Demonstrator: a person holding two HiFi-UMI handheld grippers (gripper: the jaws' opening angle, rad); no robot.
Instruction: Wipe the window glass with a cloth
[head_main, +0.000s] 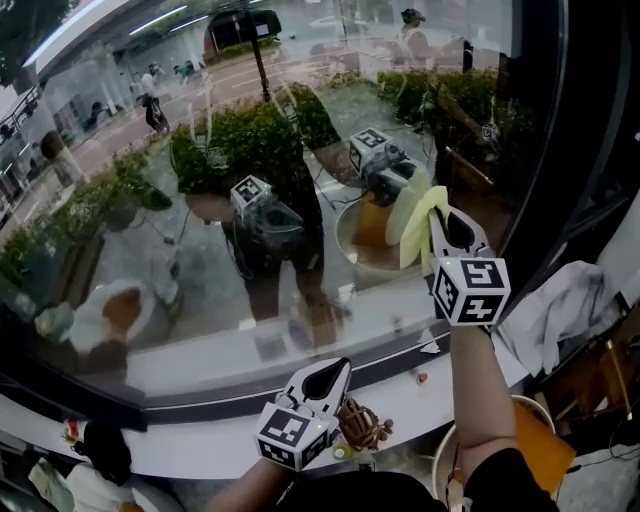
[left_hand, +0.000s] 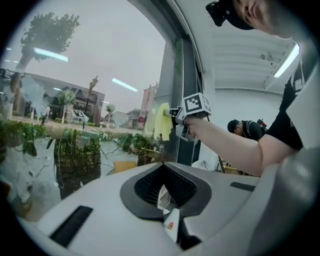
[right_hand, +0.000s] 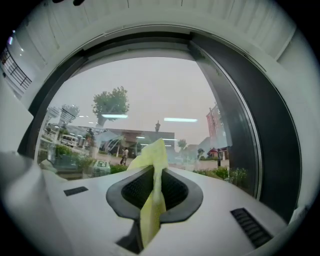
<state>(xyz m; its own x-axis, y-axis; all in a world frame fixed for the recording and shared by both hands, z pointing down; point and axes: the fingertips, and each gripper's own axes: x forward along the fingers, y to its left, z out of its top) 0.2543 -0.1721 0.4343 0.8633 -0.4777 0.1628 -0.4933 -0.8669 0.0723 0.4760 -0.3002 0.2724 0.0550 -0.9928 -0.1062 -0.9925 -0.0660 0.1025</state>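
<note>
The window glass (head_main: 200, 200) fills most of the head view and mirrors both grippers. My right gripper (head_main: 446, 218) is raised at the pane's right side, shut on a pale yellow cloth (head_main: 418, 222) that lies against the glass. In the right gripper view the cloth (right_hand: 155, 160) stands up out of the shut jaws, with the glass (right_hand: 150, 95) just ahead. My left gripper (head_main: 334, 370) hangs lower, above the white sill (head_main: 200, 440), jaws together and nothing in them. The left gripper view shows the right gripper (left_hand: 175, 117) and the cloth (left_hand: 163, 121) up on the pane.
A dark window frame (head_main: 565, 150) bounds the glass on the right. A small brown knotted object (head_main: 362, 424) lies on the sill by my left gripper. White fabric (head_main: 565, 310) and a round wooden seat (head_main: 540, 440) are at lower right. Another person (left_hand: 245, 131) stands behind.
</note>
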